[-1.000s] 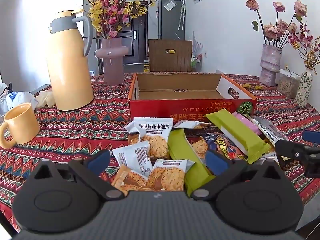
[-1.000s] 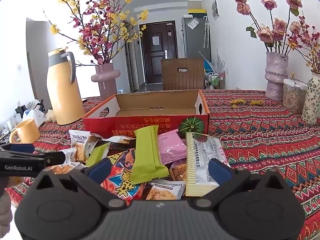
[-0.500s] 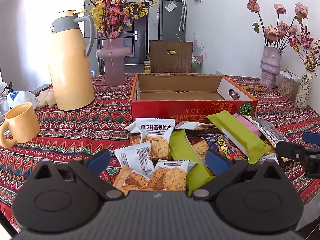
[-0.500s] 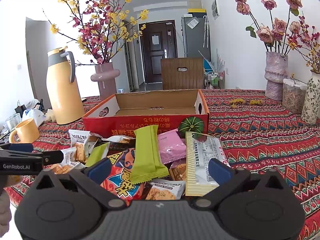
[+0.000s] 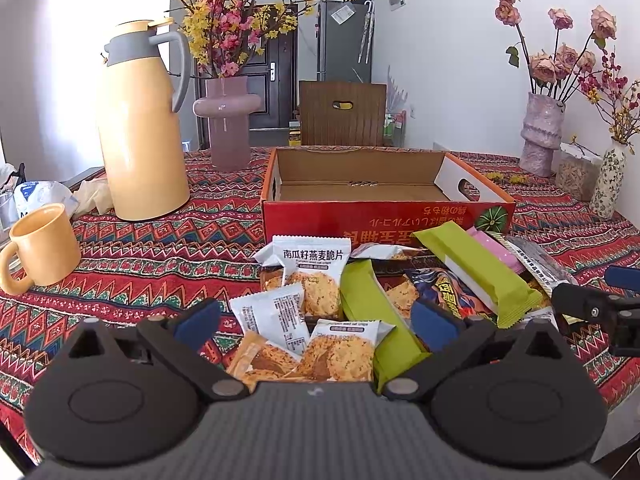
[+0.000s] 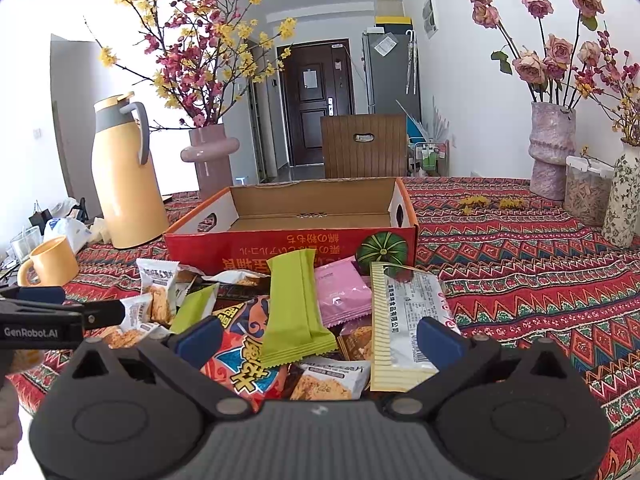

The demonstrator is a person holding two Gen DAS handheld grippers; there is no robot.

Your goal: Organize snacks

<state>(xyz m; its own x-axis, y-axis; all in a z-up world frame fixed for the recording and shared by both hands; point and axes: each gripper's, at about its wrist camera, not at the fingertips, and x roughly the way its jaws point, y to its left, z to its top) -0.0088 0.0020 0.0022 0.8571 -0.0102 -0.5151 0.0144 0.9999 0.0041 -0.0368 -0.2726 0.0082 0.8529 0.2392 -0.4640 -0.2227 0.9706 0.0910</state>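
A heap of snack packets lies on the patterned cloth before an empty red cardboard box [image 5: 384, 216] [image 6: 288, 246]. In the left wrist view my left gripper [image 5: 316, 320] is open over white oat-crisp packets [image 5: 310, 272] and a green bar [image 5: 372, 312]. A second green bar [image 5: 476, 272] lies to the right. In the right wrist view my right gripper [image 6: 318, 338] is open above a red-orange bag [image 6: 248, 352], a green bar [image 6: 296, 304], a pink packet [image 6: 342, 294] and a yellow-edged clear pack [image 6: 404, 320]. Nothing is held.
A yellow thermos jug [image 5: 140, 120], a yellow mug [image 5: 42, 248] and a pink vase [image 5: 228, 120] stand at left. Vases of dried roses [image 6: 552, 148] and a clear container [image 6: 586, 196] stand at right. A brown chair back [image 6: 364, 144] is behind the box.
Both grippers have crept slightly forward toward the heap. The packets lie as before and both stay open.
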